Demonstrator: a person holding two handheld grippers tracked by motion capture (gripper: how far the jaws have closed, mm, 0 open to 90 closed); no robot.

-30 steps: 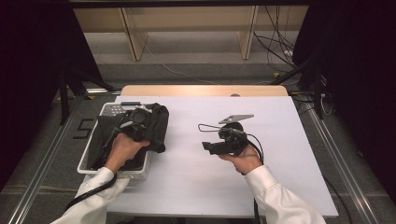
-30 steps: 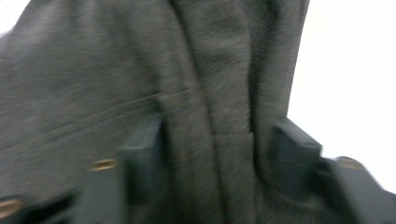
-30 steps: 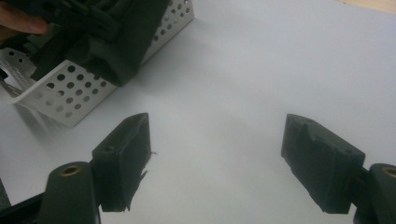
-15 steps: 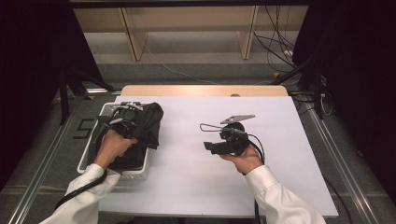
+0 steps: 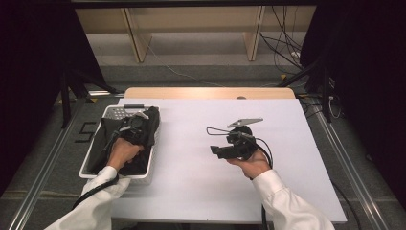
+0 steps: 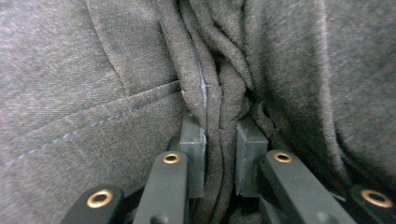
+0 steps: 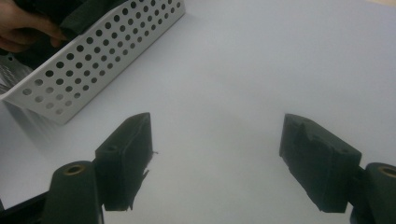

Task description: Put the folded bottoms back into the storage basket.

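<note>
white table (image 5: 191, 182) lies open right of the perforated basket (image 5: 148, 165)

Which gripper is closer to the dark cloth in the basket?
Left. The left gripper pinches the dark cloth in the basket; the right gripper hovers open over the table.

White table (image 5: 201, 182) w/ perforated white basket (image 5: 91, 165) sitting at its left edge, dark cloth (image 5: 103, 139) inside.

White table (image 5: 191, 182); wooden shelf frame (image 5: 191, 28) behind; cables (image 5: 287, 45) on floor.
</note>
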